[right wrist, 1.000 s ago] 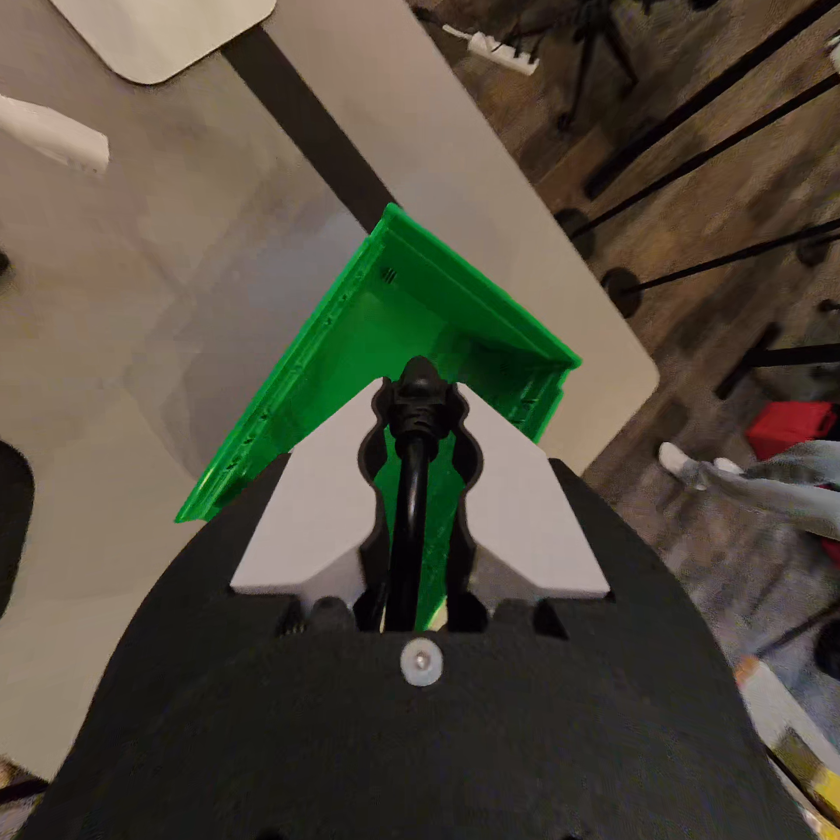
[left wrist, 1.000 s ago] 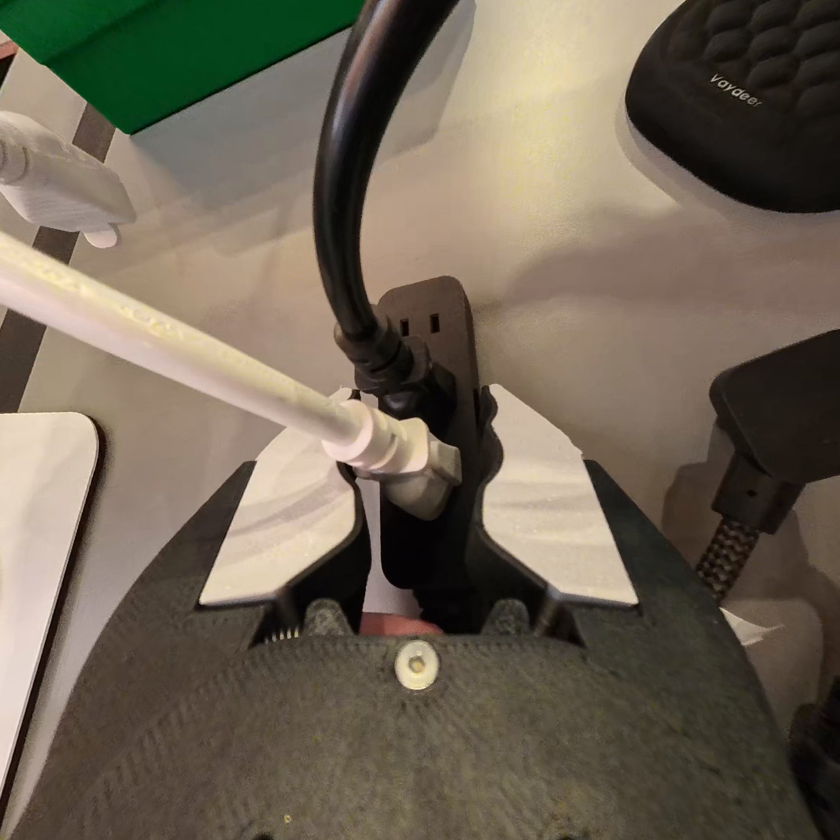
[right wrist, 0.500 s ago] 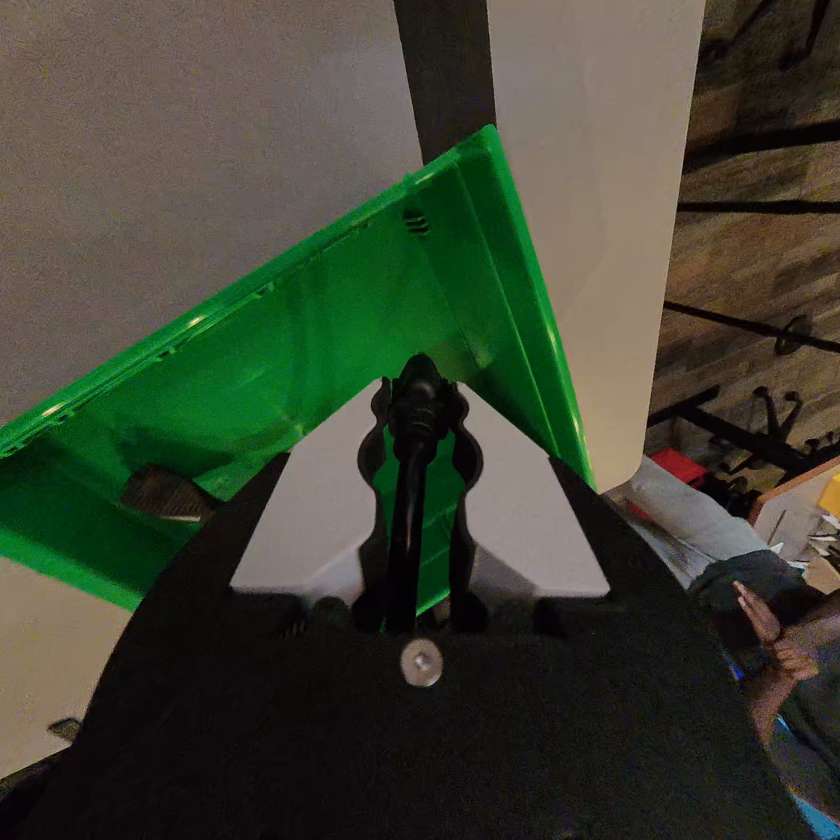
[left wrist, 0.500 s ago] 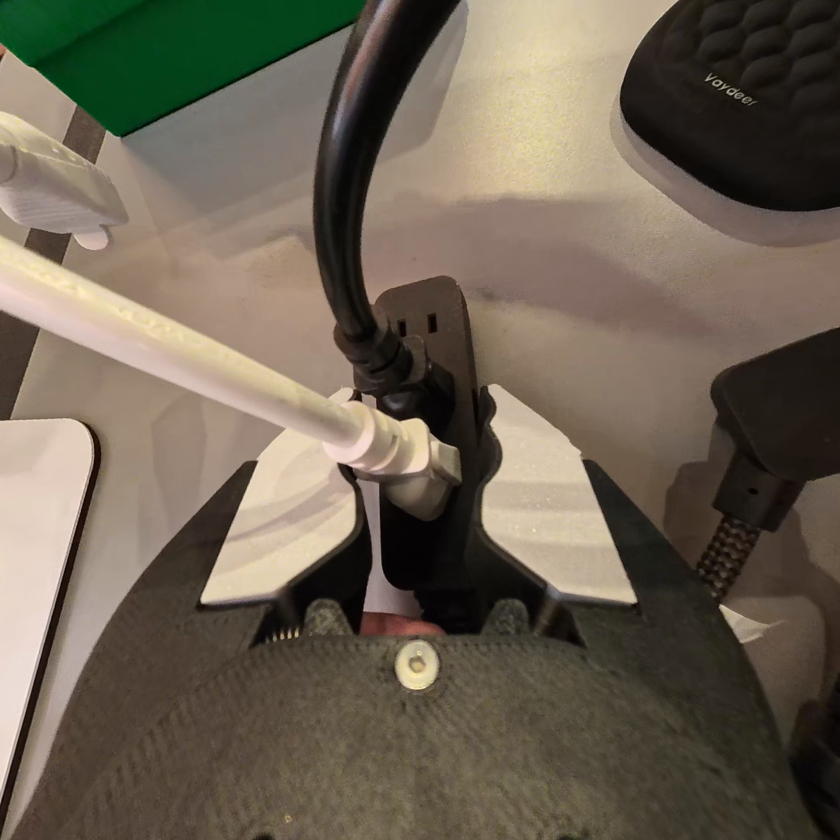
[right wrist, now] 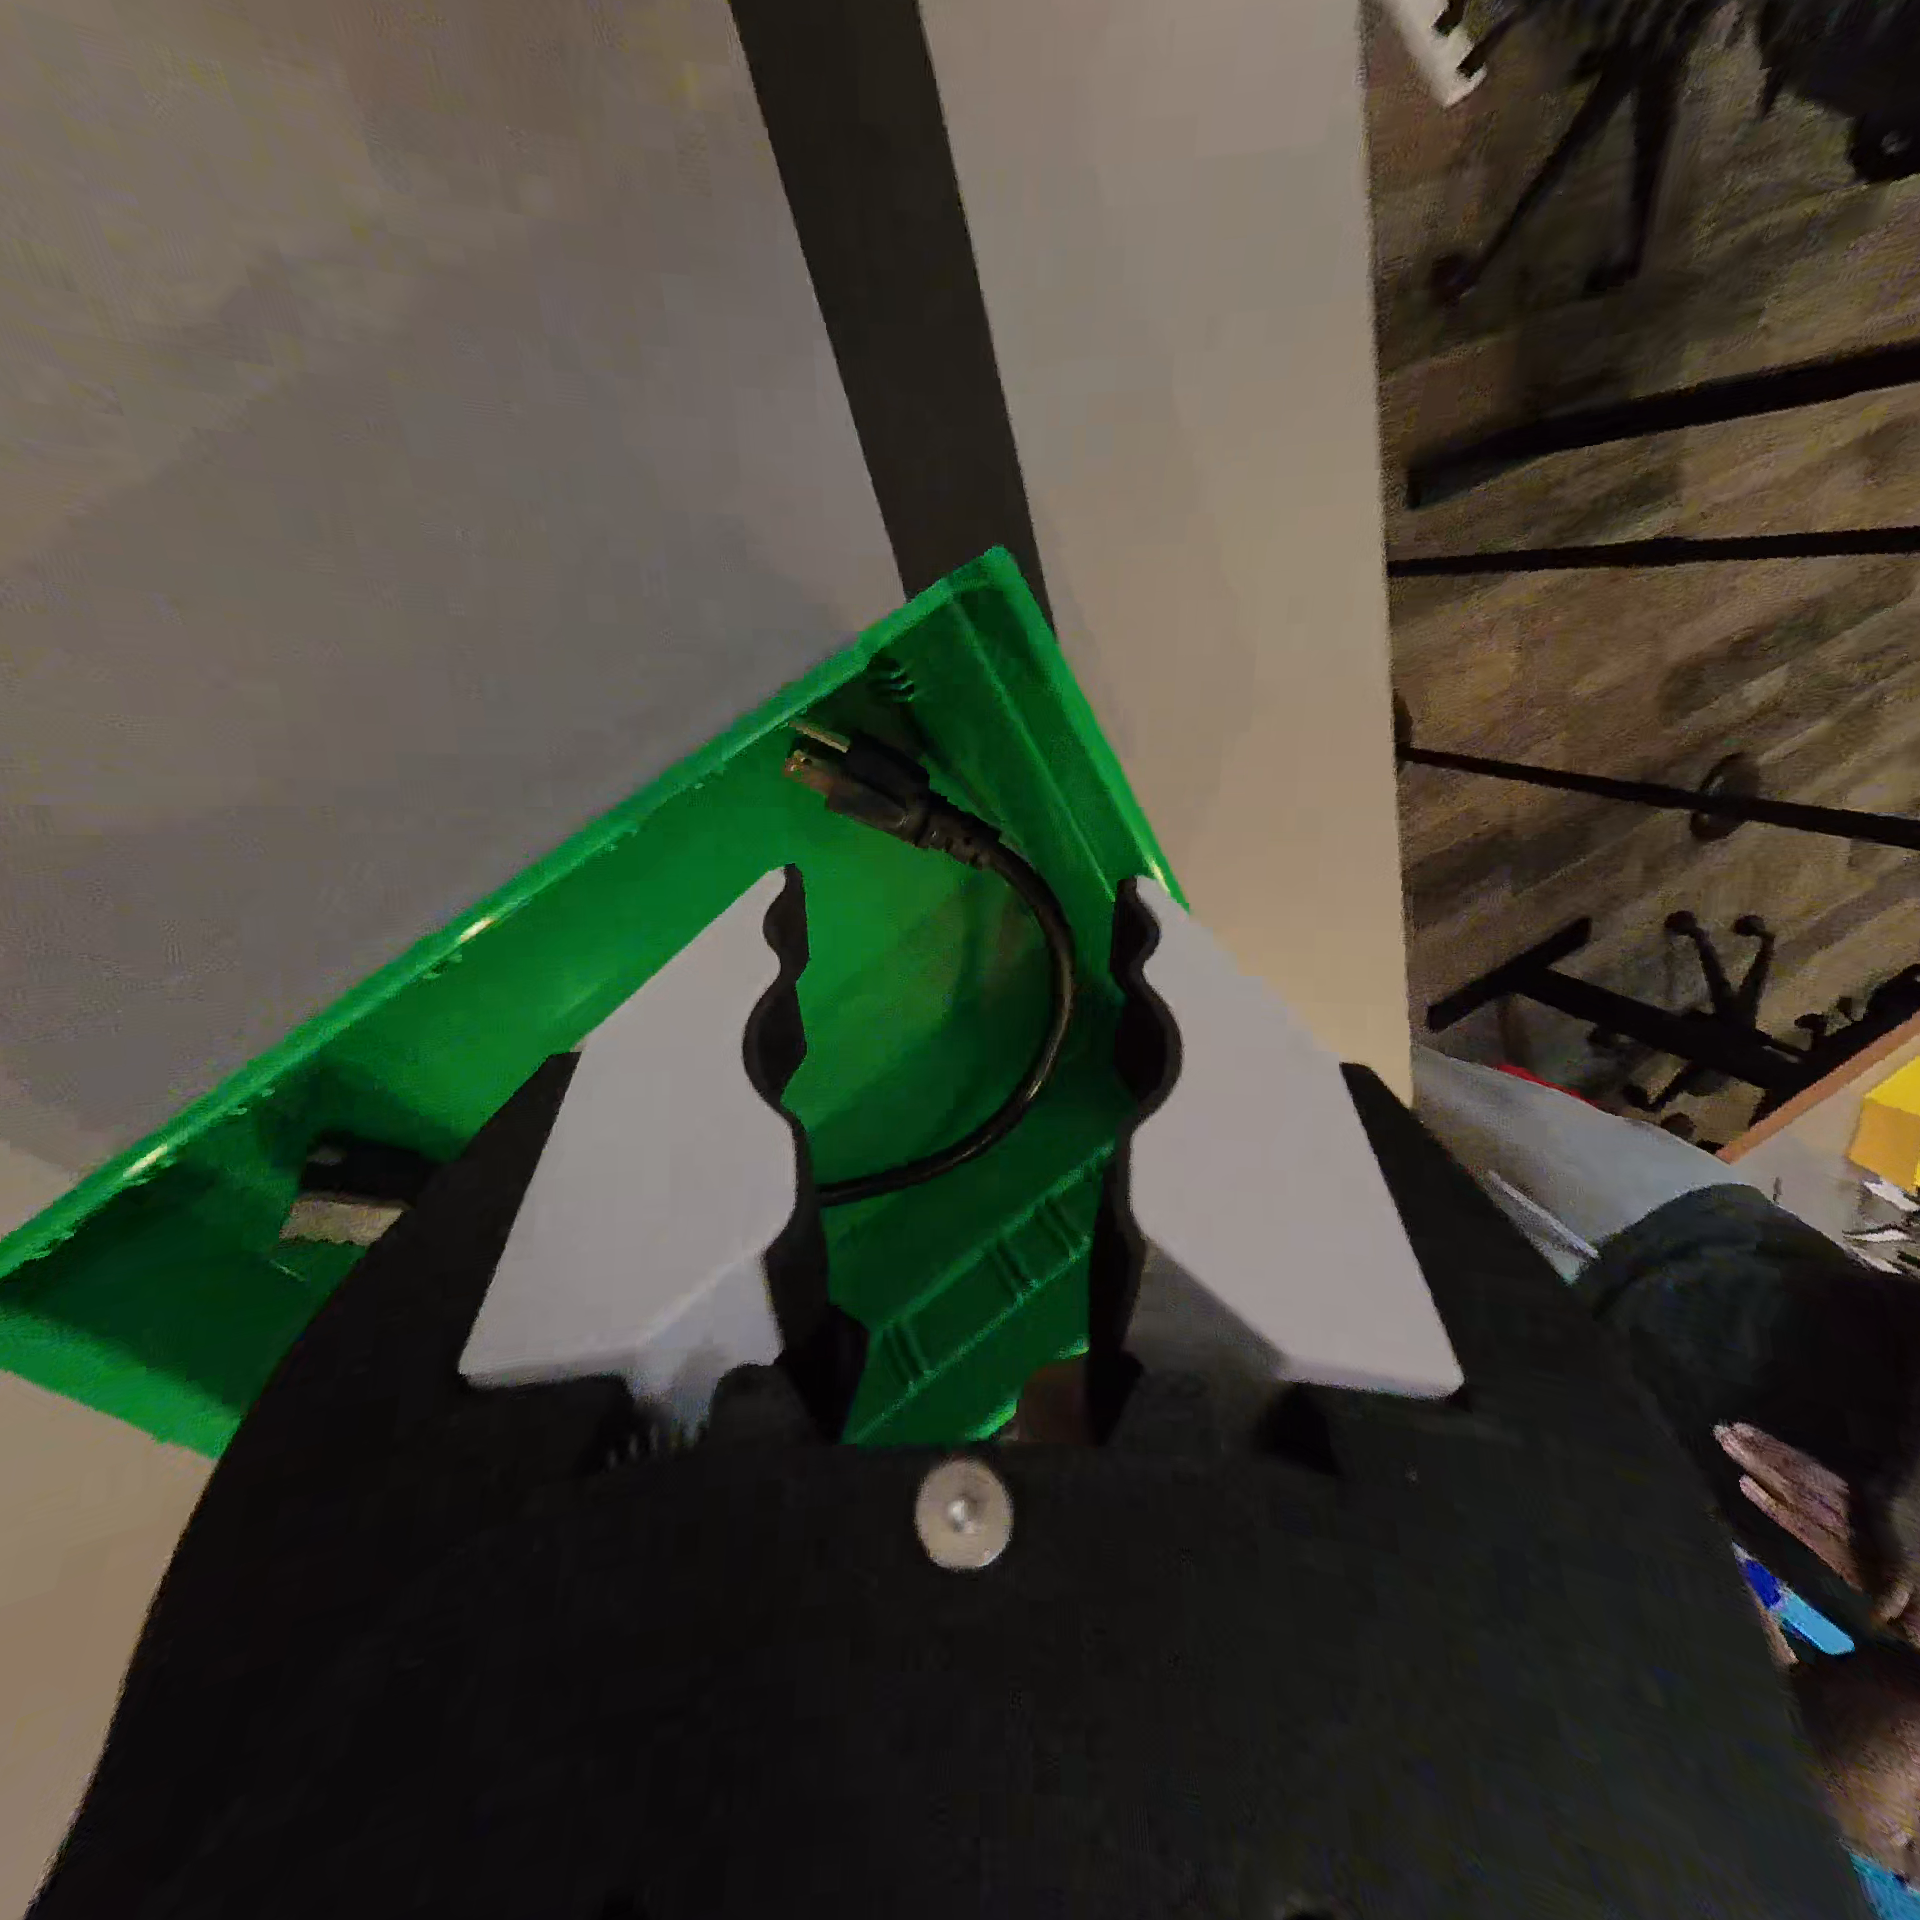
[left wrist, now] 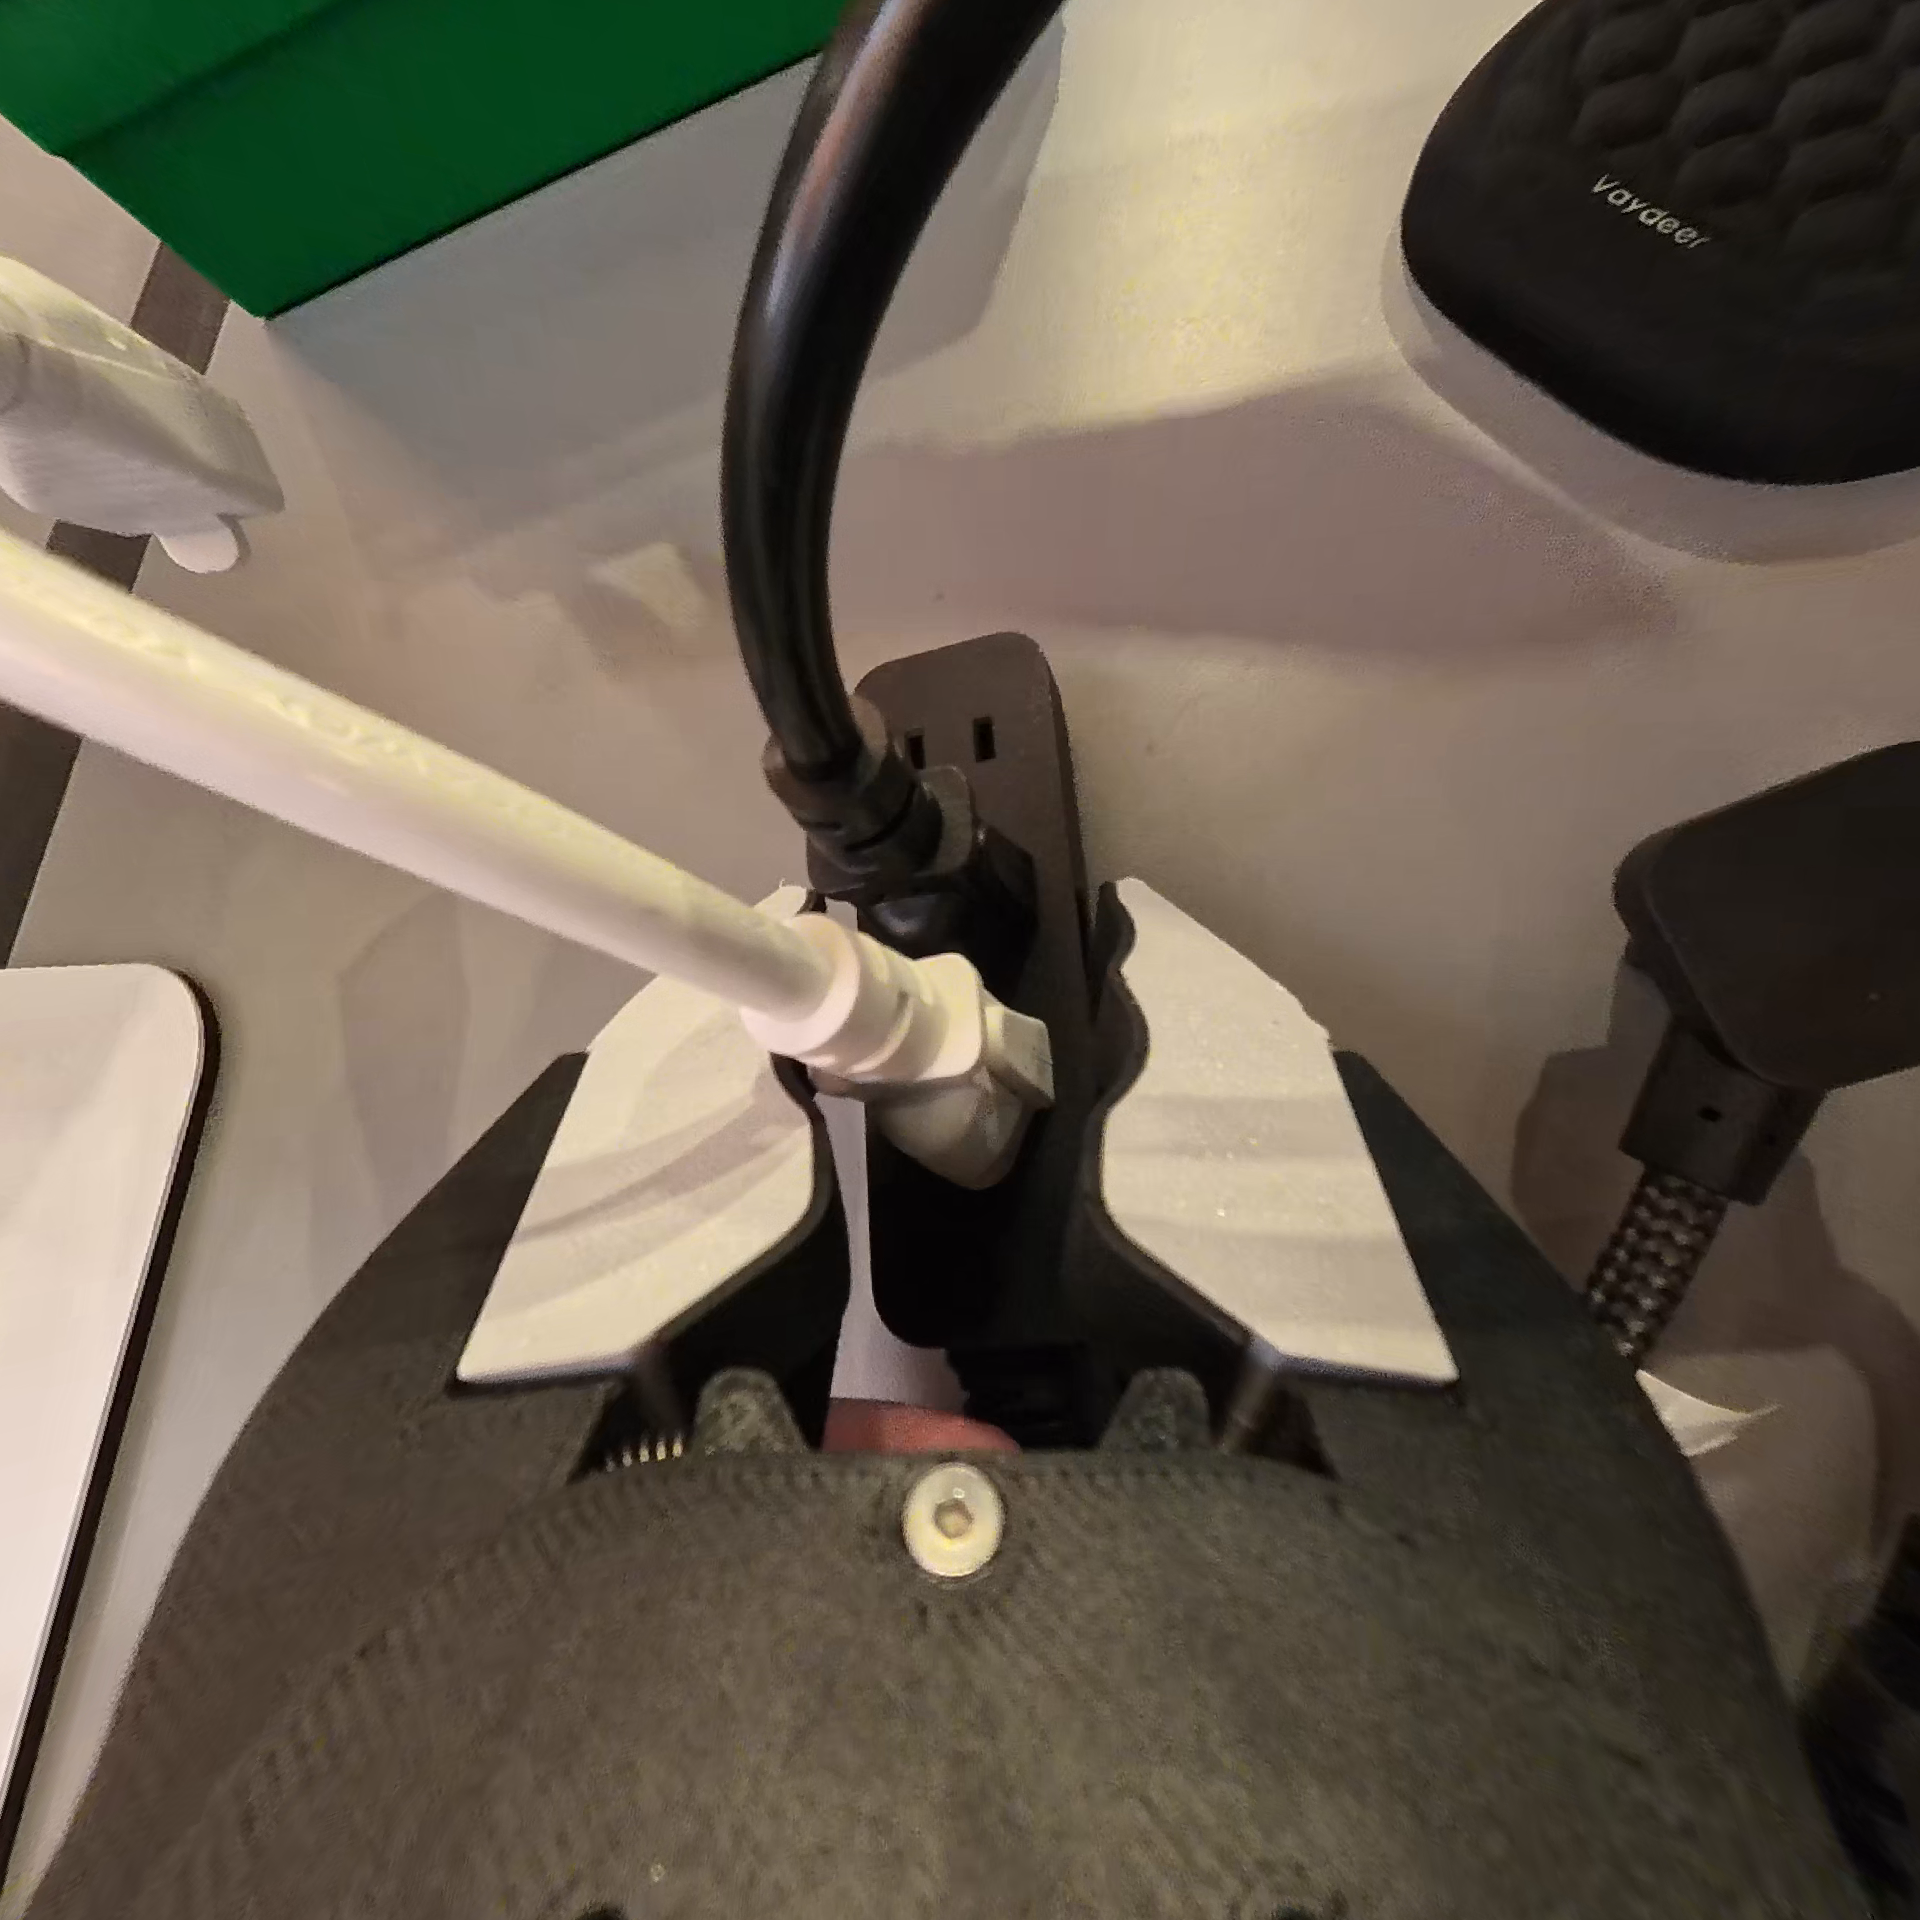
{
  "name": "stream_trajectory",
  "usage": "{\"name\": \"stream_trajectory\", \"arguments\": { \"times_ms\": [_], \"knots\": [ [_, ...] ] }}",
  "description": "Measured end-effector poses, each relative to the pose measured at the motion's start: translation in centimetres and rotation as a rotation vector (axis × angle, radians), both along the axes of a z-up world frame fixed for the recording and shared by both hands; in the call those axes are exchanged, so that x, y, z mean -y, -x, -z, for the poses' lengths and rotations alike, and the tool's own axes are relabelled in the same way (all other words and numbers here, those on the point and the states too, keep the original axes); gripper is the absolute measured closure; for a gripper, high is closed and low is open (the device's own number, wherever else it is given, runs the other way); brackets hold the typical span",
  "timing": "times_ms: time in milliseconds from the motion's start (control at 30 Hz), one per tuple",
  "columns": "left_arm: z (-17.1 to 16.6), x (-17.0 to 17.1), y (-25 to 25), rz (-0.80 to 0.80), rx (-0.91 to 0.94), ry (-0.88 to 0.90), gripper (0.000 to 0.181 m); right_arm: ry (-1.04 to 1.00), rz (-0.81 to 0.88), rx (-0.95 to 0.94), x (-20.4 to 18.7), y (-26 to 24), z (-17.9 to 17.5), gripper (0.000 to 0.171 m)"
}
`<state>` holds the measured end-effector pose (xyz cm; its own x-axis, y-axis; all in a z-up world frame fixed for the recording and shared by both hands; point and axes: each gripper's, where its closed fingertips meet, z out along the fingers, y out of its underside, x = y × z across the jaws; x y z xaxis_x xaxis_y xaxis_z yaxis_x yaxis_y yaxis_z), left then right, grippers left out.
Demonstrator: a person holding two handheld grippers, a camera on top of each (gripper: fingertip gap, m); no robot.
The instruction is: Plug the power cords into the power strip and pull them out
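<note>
In the left wrist view my left gripper is shut on a black power strip, which stands on edge between the fingers. A white plug on a thick white cord and a black plug on a black cord sit in the strip. One socket at the strip's far end is free. In the right wrist view my right gripper is open and empty above a green bin. A short black cord with its plug lies inside the bin.
The green bin also shows at the far left of the left wrist view. A black wrist rest, a black adapter with a braided cable, a loose white plug and a white pad lie around the strip. The table edge and floor stands are right of the bin. The tips of one gripper are about 35 centimetres away from the tips of the other.
My right gripper has opened and let go of the black cord, which now lies in the green bin. My left gripper still holds the power strip in place.
</note>
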<state>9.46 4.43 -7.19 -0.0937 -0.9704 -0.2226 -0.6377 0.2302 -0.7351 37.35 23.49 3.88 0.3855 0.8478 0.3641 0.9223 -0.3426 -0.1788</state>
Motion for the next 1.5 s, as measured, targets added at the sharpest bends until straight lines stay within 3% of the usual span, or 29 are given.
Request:
{"name": "stream_trajectory", "arguments": {
  "times_ms": [133, 233, 333, 533, 800, 1067, 1500],
  "knots": [
    [-0.3, -0.2, 0.4, -0.002, 0.014, 0.017, 0.131, -0.109, -0.07, -0.075, 3.9, 4.7, -5.6, 0.119],
    [-0.7, -0.4, 0.9, 0.0, 0.017, 0.028, 0.128, -0.113, -0.153, -0.089, 8.4, 9.3, -7.0, 0.123],
    [-1.2, -0.5, 1.5, 0.004, 0.019, 0.04, 0.129, -0.035, -0.242, -0.157, 13.6, 14.3, -6.0, 0.126],
    [-1.0, -0.3, 2.3, 0.02, -0.018, 0.055, 0.131, 0.07, -0.272, -0.247, 19.0, 20.0, -1.9, 0.128],
    [-0.2, 0.1, 2.0, 0.029, -0.034, 0.05, 0.14, 0.075, -0.214, -0.39, 20.2, 23.0, -1.0, 0.123],
    [-0.1, -0.2, 1.5, 0.011, -0.031, 0.011, 0.141, -0.037, -0.232, -0.398, 20.2, 26.1, -5.8, 0.127],
    [0.0, -0.4, 1.1, -0.002, -0.017, -0.013, 0.14, 0.179, -0.279, -0.154, 19.8, 29.0, 3.1, 0.119]
  ]
}}
